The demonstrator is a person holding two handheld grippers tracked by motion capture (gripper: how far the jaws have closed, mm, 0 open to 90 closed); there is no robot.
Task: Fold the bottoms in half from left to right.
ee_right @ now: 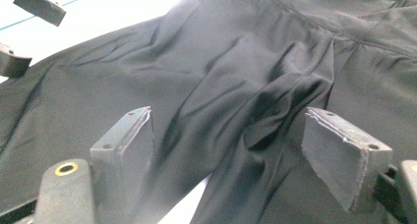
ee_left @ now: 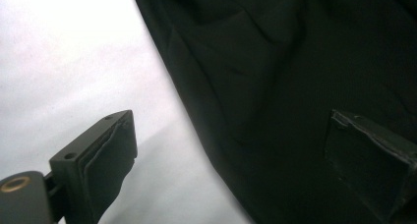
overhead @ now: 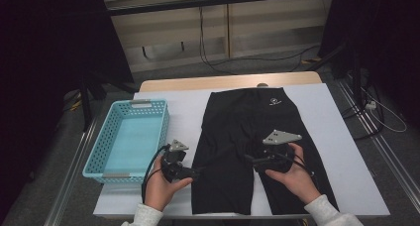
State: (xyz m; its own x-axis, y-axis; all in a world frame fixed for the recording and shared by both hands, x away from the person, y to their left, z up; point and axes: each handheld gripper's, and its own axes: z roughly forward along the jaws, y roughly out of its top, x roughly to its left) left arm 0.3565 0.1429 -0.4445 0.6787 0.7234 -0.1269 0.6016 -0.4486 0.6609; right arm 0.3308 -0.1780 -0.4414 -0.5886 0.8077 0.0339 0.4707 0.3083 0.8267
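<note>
Shorts [overhead: 247, 146] lie flat on my white surface [overhead: 341, 151], beside the blue basket [overhead: 130, 139].
I hold the left gripper [overhead: 195, 173] gaping at their edge, the right gripper [overhead: 249, 159] gaping over the crotch.

Shorts [overhead: 252, 146] flat at worktop [overhead: 341, 151] centre, waistband toward 12 o'clock, legs toward 6. Basket [overhead: 130, 139] at 9 o'clock, just beside them. Left gripper [overhead: 190, 174] at shorts' 8 o'clock edge; right gripper [overhead: 251, 159] over crotch.

Black shorts [overhead: 250, 146] lie flat between left gripper [overhead: 194, 173] and right gripper [overhead: 250, 160].
</note>
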